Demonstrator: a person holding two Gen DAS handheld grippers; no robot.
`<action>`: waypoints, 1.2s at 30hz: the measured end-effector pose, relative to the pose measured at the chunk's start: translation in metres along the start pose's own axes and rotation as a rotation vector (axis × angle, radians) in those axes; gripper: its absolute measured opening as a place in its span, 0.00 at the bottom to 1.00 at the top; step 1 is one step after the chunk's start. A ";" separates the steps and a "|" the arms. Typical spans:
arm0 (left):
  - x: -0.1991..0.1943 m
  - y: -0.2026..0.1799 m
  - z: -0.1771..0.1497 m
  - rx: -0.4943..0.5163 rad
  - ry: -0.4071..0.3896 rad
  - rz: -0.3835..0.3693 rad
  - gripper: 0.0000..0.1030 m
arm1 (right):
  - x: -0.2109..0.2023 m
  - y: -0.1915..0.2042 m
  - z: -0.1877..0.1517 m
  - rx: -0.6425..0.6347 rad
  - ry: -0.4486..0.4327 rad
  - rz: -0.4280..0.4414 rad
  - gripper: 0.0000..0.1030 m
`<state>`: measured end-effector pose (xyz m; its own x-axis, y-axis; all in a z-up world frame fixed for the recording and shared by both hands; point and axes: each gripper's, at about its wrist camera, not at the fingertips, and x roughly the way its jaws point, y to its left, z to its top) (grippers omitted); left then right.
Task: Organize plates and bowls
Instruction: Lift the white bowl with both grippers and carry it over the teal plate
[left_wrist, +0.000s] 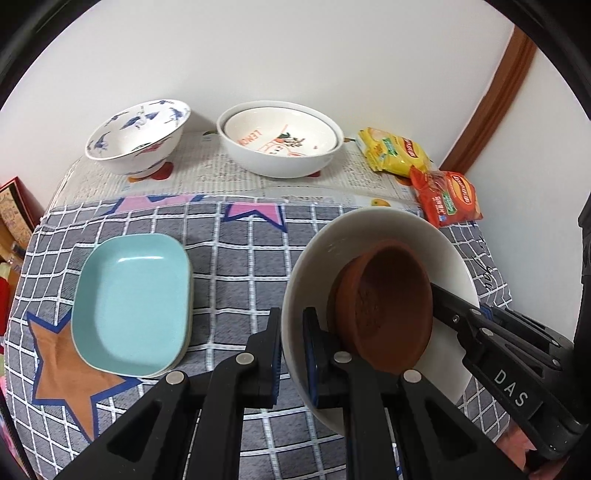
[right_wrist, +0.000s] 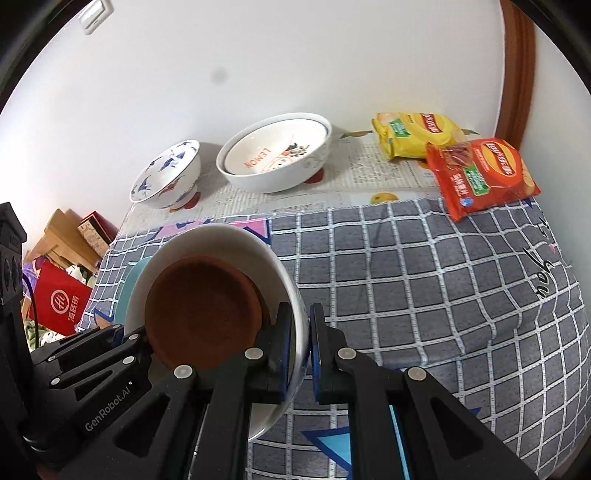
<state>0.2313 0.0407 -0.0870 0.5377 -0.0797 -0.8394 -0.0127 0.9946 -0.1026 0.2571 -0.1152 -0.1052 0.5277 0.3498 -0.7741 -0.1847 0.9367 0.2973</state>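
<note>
A white bowl (left_wrist: 369, 229) hangs just above the checked cloth, carried by both grippers. Inside it a brown clay dish (left_wrist: 391, 295) leans tilted against the wall. My left gripper (left_wrist: 291, 325) is shut on the bowl's near rim, one finger inside and one outside. On the opposite rim my right gripper (left_wrist: 448, 308) clamps from the right. In the right wrist view the right gripper (right_wrist: 301, 314) pinches the white bowl (right_wrist: 221, 240) wall, with the brown dish (right_wrist: 203, 302) beside it. The left gripper (right_wrist: 136, 339) holds the far side.
A turquoise rectangular dish (left_wrist: 133, 302) lies on the grey checked cloth (left_wrist: 240, 266) to the left. At the back stand a blue-patterned bowl (left_wrist: 140, 136) and nested white lemon bowls (left_wrist: 280, 140). Yellow (left_wrist: 395, 147) and red (left_wrist: 447, 199) snack bags lie back right. Boxes (right_wrist: 59, 302) sit beyond the table's left edge.
</note>
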 end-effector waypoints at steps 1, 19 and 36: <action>-0.001 0.004 0.000 -0.005 -0.002 0.002 0.11 | 0.001 0.004 0.000 -0.003 0.002 0.003 0.09; -0.011 0.082 -0.006 -0.102 -0.023 0.034 0.11 | 0.032 0.074 0.003 -0.073 0.033 0.057 0.09; -0.012 0.167 -0.011 -0.215 -0.029 0.083 0.11 | 0.077 0.155 0.005 -0.171 0.084 0.114 0.09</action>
<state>0.2136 0.2070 -0.1002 0.5511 0.0071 -0.8344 -0.2361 0.9604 -0.1477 0.2733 0.0574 -0.1162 0.4257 0.4470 -0.7867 -0.3808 0.8772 0.2924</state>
